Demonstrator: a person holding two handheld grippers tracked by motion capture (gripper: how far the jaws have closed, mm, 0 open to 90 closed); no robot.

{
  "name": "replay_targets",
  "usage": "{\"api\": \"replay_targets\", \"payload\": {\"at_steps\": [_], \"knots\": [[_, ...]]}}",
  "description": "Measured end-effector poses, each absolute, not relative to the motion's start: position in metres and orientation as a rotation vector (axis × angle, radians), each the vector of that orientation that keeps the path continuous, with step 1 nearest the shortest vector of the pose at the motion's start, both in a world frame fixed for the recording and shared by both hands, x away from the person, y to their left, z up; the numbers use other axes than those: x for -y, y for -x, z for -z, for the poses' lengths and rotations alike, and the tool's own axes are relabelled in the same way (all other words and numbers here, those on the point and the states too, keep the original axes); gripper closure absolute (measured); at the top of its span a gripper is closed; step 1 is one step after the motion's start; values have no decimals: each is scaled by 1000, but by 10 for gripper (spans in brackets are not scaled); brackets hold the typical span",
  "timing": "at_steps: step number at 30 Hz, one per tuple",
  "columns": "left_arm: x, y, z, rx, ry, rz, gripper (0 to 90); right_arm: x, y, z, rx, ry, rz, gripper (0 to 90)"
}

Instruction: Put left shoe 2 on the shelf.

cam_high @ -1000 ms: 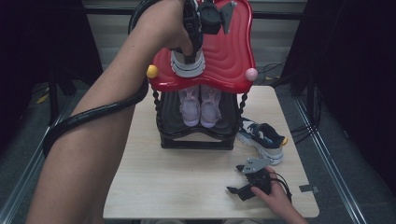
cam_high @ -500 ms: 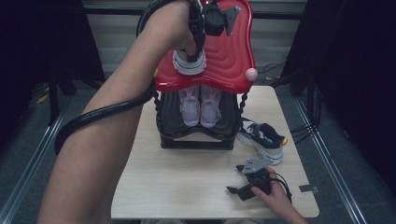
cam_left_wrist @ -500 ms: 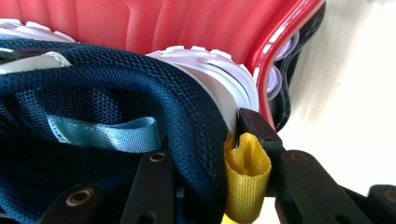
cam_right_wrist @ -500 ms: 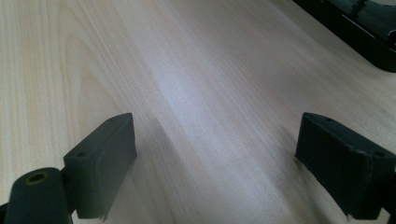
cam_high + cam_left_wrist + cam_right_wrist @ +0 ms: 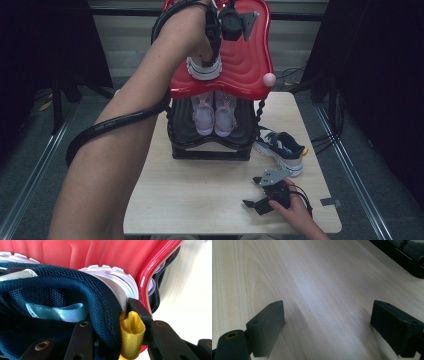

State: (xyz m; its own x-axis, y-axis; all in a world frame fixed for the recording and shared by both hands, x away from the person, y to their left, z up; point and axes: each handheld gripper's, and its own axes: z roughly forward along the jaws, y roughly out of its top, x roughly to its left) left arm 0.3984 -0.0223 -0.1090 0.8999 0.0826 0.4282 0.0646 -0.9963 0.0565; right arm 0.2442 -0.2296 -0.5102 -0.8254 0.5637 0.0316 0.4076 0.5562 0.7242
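Note:
My left gripper (image 5: 210,50) is raised over the red top shelf (image 5: 242,62) of a shoe rack, shut on the heel of a navy mesh sneaker (image 5: 204,69) with a white sole. In the left gripper view, my left gripper (image 5: 110,320) has one jaw inside the sneaker (image 5: 62,287) collar and the other outside, against the yellow pull tab (image 5: 132,333). The sneaker's sole lies against the red shelf (image 5: 105,255). My right gripper (image 5: 256,202) rests on the table near its front right edge, and its view shows this right gripper (image 5: 327,322) open over bare wood.
A matching navy sneaker (image 5: 281,147) lies on the wooden table (image 5: 200,200) right of the rack. A pale pink pair (image 5: 215,112) stands on the black lower shelf. A pink knob (image 5: 269,79) caps the red shelf's right corner. The rack's black base (image 5: 404,255) lies ahead of my right gripper.
My left forearm has swung slightly to the right while the sneaker stays on the red shelf. The right gripper has not moved.

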Motion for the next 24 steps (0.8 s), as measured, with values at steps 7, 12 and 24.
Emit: {"api": "replay_targets", "payload": {"at_steps": [7, 12, 24], "knots": [[22, -397, 111, -109, -3020, -692, 675, 230, -244, 510, -2586, -818, -1124, 113], [21, -397, 112, -109, -3019, -695, 678, 230, -244, 510, -2587, -819, -1124, 112], [19, -398, 113, -128, -3025, -685, 677, 230, -244, 510, -2587, -819, -1124, 112]]}}
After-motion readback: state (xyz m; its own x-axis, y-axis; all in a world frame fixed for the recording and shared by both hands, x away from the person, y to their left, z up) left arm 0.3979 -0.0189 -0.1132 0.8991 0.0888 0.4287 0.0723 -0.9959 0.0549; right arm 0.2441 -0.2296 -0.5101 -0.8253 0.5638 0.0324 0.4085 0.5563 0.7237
